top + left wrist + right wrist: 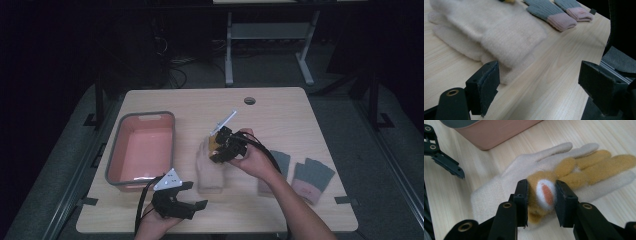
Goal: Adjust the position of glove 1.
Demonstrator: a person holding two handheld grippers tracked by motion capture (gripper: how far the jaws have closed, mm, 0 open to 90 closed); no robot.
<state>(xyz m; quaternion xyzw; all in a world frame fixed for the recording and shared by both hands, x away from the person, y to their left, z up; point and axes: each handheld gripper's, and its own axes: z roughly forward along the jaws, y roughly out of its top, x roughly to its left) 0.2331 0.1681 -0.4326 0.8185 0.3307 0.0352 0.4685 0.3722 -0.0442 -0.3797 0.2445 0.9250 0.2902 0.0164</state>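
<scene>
— What is the right gripper (541, 202) doing?

— Its two black jaws are pinching the cuff end of a fuzzy mustard-yellow knitted glove (584, 168), pressing in on the white-and-orange patch there. That glove is lying on top of a cream fleece glove (524, 175), which is resting flat on the pale wooden table (280, 107) near its middle.

— And the left gripper (539, 85)?

— It is hovering low over the table with its jaws spread wide, holding nothing, just beside the cream glove's cuff.

— How is the yellow glove likely to handle?

— I'm judging it light, soft and limp: the fingers will be drooping once lifted. The fuzzy pile should grip well, but it may drag the cream glove along. Holding the thicker cuff looks sensible.

— Anything around them?

— A pink plastic bin with a grey rim (116, 150) is sitting to the left, and a pair of grey gloves with pink cuffs (312, 177) to the right.
</scene>
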